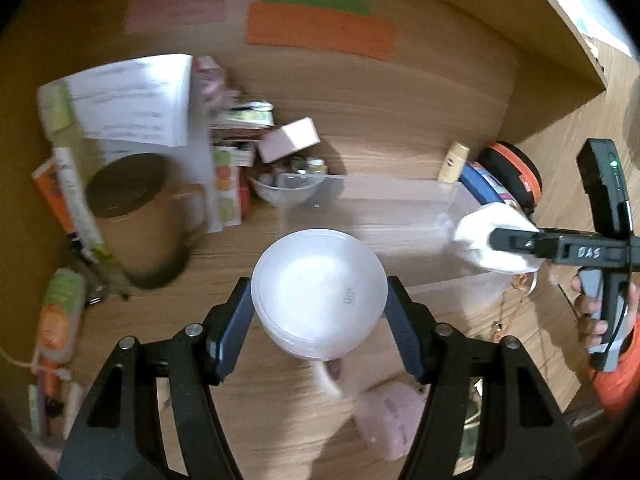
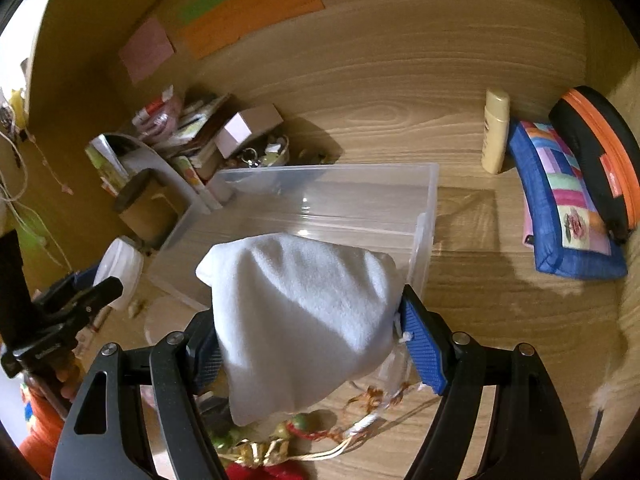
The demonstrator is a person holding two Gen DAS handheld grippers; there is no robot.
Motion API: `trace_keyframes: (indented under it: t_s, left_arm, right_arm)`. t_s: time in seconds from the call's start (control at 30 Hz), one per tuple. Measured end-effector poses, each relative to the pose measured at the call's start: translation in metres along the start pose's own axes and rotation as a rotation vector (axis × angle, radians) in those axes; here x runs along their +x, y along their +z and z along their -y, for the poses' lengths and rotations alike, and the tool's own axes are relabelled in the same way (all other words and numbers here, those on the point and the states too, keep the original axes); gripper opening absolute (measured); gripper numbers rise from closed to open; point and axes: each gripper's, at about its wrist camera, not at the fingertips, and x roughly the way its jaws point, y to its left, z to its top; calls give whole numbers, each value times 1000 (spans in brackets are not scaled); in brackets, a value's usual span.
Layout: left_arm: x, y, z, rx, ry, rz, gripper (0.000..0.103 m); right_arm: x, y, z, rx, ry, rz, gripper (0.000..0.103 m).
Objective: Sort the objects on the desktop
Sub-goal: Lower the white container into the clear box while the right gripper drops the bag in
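Note:
My left gripper (image 1: 320,300) is shut on a round white plastic jar (image 1: 320,288) and holds it above the wooden desk, just in front of a clear plastic bin (image 1: 372,208). My right gripper (image 2: 308,320) is shut on a white cloth pouch (image 2: 304,312) and holds it over the near right corner of the same clear bin (image 2: 320,200). The right gripper also shows in the left wrist view (image 1: 512,240), with the pouch (image 1: 488,236) at the bin's right end. The jar shows in the right wrist view (image 2: 120,268) at the left.
A brown lidded cup (image 1: 132,216), papers and books (image 1: 132,100) and a small pink box (image 1: 290,138) crowd the back left. A cream bottle (image 2: 496,132), a patchwork blue pouch (image 2: 568,200) and an orange-rimmed black case (image 2: 596,152) stand at the right. Trinkets and cords (image 2: 304,440) lie near the front.

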Motion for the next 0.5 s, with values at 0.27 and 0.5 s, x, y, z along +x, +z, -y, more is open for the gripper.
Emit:
trace_keyframes:
  t_s: [0.27, 0.5]
  left_arm:
    - [34, 17, 18, 61, -28, -42, 64]
    - [64, 21, 25, 103, -23, -108, 64]
  right_arm:
    - [22, 7, -9, -77, -53, -45, 75]
    - [37, 10, -15, -145, -91, -75, 75]
